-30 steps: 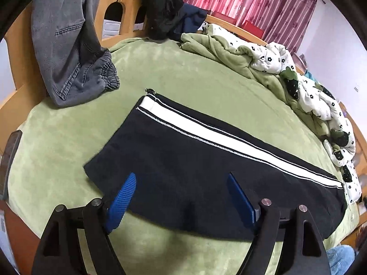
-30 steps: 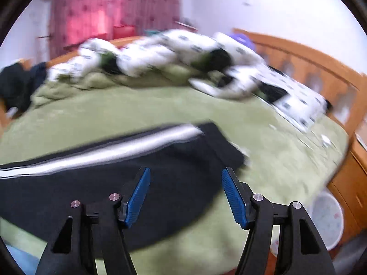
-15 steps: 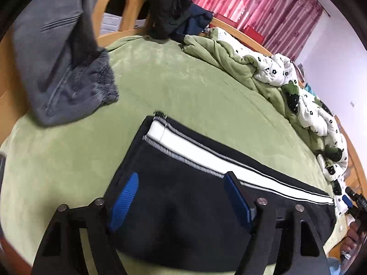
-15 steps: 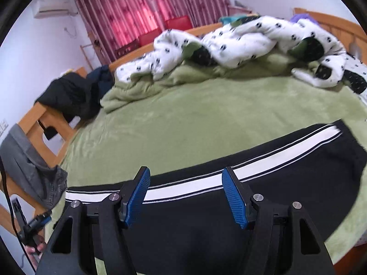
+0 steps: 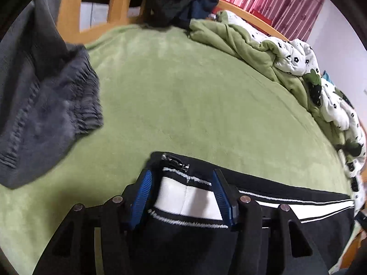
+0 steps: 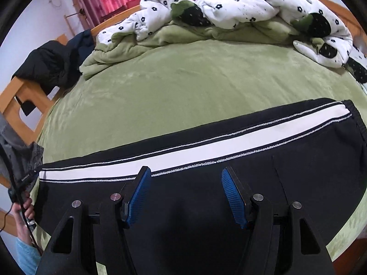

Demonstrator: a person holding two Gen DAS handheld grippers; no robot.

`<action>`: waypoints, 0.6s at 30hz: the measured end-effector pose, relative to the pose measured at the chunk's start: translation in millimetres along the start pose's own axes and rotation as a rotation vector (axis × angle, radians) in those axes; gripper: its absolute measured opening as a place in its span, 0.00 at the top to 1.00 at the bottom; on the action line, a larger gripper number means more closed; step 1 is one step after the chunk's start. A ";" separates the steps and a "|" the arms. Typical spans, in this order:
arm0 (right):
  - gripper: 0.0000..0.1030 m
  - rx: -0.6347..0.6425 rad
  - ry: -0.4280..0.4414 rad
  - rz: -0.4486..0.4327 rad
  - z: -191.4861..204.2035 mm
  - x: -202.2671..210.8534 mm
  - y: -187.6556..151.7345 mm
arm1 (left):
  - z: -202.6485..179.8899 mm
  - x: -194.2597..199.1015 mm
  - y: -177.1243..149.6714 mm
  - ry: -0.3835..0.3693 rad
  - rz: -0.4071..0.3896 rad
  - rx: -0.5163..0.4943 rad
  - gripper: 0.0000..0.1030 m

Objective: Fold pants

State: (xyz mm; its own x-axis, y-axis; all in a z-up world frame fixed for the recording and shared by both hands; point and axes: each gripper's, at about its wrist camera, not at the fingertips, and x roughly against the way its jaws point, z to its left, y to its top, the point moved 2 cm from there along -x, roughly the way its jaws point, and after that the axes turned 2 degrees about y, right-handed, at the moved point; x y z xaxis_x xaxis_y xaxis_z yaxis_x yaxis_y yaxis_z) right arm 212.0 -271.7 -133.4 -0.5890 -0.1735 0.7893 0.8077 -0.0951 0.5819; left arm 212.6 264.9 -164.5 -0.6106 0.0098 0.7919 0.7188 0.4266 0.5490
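Fingers (image 5: 142,197) of the left gripper (image 5: 182,193) stand wide around the white-striped end of the black pants (image 5: 286,224), low in the frame; the right gripper (image 6: 187,194) hangs wide open over the pants (image 6: 206,197), spread on the green bed (image 6: 183,80). Grey jeans (image 5: 43,105) hang at left.

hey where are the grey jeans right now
The grey jeans hang over the wooden bed frame at the far left of the left wrist view, their elastic cuff resting on the green bedsheet, up-left of the black striped pants.
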 end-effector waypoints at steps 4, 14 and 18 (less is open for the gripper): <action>0.38 -0.004 -0.012 -0.014 0.5 1.6 0.4 | -10.6 -19.4 2.6 0.102 0.027 -0.078 0.78; 0.38 0.016 -0.063 -0.035 -0.8 0.4 5.9 | 18.8 -12.1 0.3 0.071 -0.051 0.009 0.83; 0.38 0.198 -0.105 -0.056 5.1 -12.0 15.3 | 15.9 -8.6 -0.8 0.074 -0.059 -0.020 0.82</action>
State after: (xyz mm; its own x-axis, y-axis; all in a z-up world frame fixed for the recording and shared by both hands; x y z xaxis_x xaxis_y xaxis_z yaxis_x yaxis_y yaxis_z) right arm 231.4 -266.0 -133.0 -0.6410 -0.0693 0.7644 0.7587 0.0940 0.6446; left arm 212.0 278.8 -176.1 -0.6261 -0.0819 0.7754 0.6892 0.4068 0.5995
